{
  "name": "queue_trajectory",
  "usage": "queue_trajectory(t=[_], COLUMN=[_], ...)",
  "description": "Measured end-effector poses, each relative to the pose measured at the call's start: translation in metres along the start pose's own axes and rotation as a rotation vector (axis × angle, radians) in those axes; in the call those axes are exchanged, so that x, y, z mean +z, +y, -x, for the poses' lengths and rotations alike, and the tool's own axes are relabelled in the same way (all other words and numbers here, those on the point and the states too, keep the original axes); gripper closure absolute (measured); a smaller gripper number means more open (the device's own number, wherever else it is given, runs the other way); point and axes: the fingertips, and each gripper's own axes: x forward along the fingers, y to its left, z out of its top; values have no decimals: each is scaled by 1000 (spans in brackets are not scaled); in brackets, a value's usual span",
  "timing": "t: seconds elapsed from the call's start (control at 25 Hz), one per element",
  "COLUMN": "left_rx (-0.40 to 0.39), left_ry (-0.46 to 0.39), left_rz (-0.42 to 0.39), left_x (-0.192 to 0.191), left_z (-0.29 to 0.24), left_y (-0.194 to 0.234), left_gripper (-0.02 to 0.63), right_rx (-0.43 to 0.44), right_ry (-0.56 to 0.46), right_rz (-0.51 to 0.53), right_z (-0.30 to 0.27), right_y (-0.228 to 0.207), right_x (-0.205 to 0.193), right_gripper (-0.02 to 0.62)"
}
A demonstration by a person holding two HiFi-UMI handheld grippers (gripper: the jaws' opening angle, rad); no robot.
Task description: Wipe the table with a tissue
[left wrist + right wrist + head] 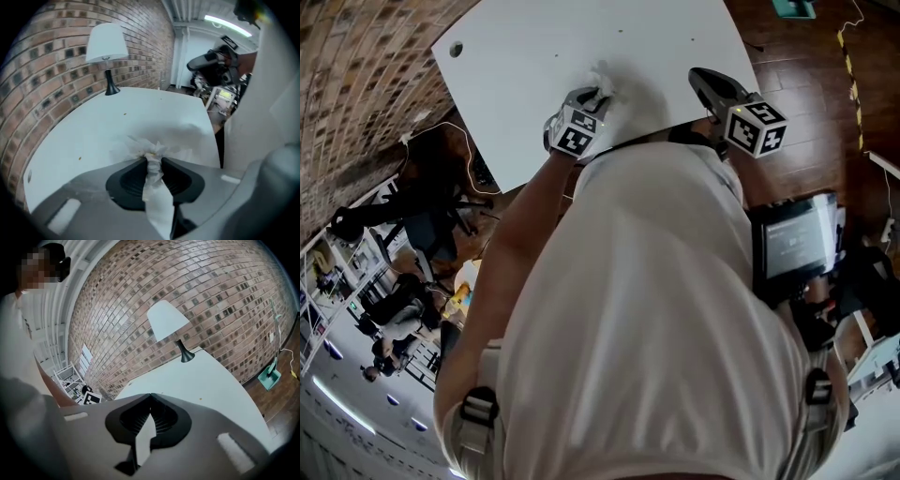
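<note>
- White tissue (151, 149) pinched tight between the jaws of left gripper (153, 163), crumpled end bunched down on white table (93, 136), loose tail trailing back behind the jaws.
- Farther along the tabletop, white-shaded lamp (107, 44) on a black base, close to brick wall (42, 79).
- Off to the right, right gripper (150, 396) over the table's edge, jaws closed tip to tip, nothing between them.

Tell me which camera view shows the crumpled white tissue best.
The left gripper view: the crumpled white tissue sits centred and close, pinched between the left gripper's jaws, its frayed end on the white table. The head view shows only a small tuft of it beyond that gripper. The right gripper view shows none of it.
</note>
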Motion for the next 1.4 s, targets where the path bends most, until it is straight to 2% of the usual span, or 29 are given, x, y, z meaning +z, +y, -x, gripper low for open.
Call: queue_trajectory(t=[0.04,0.08,0.12,0.28,0.36,0.44,0.6,0.72,0.8,0.88,1.0,1.2,1.4], left_rx=[-12,-4,25,184,186,113,-144,-298,-328,-301,-215,-85,18], left_ry=[20,37,46,36,0,-75,-195,-157,-86,-56,-65,-62,-77], left_rz=[-39,-44,-13,279,354,376,372,343,327,359,425,434,494], left_x=[-5,-10,-17,-51,-56,-38,26,51,49,42,29,2,-32], left_z=[3,7,13,44,54,53,29,6,-8,-14,-7,15,31], left_y=[2,9,20,66,67,50,-10,-51,-62,-55,-30,10,42], left_gripper=[511,511,511,509,509,508,508,508,508,508,511,509,508], right_rx=[3,5,8,19,22,24,27,27,19,10,1,5,33], right_ry=[3,5,7,13,18,24,28,26,24,21,18,20,26], right_rz=[1,3,4,10,12,12,10,12,13,11,5,0,10], right_z=[-1,-2,-2,-4,-4,-3,-2,-2,-2,0,3,-1,-8], right_y=[1,1,2,3,5,4,2,3,3,0,-3,-1,9], right_x=[0,0,0,1,-1,-3,-2,-3,-2,-2,-2,-2,-1], right_gripper=[588,588,588,588,588,588,588,588,588,588,588,588,588])
